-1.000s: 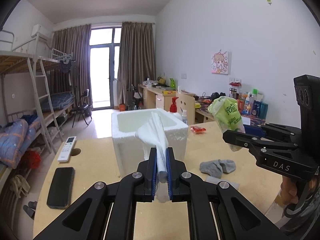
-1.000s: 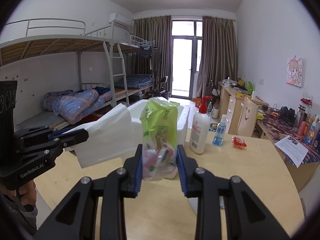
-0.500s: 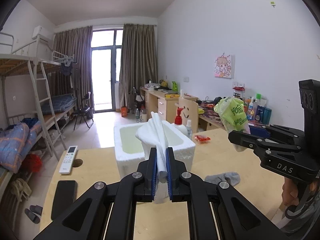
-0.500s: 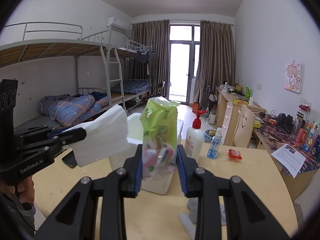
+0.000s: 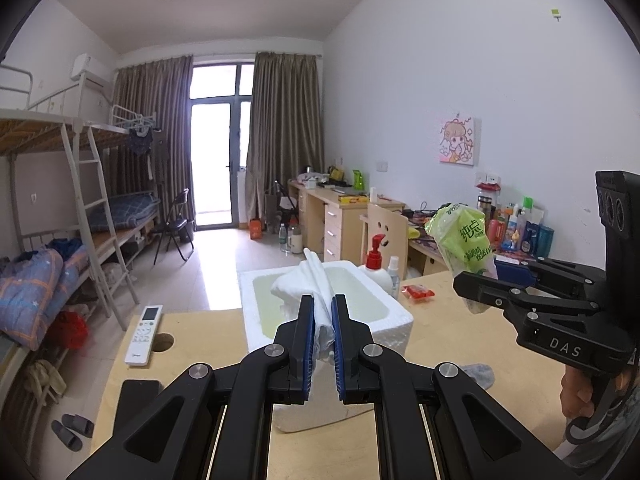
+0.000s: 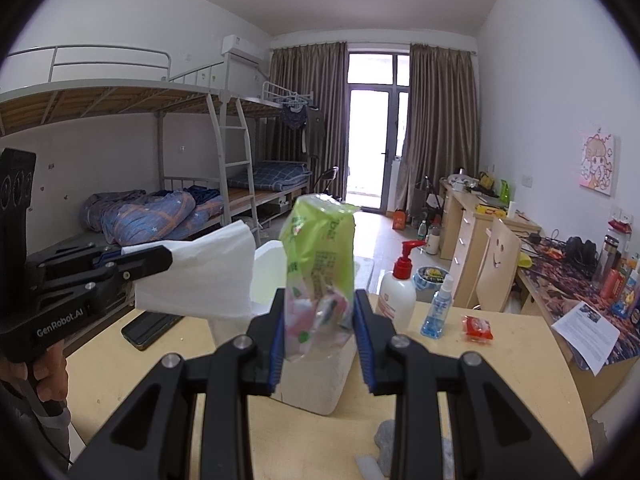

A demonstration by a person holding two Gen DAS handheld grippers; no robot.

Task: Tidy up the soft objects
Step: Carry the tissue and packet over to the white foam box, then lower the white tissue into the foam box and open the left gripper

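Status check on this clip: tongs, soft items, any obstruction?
Left tongs shut on white cloth. Right tongs shut on green pack. Foam box ahead, open, unobstructed.

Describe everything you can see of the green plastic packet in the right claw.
The green plastic packet is a soft, crinkled pouch, bright green above with printed white characters, clear below with pink and white contents showing through. It stands upright, pinched near its lower end between the right claw, clear of the wooden table, in front of the white foam box.
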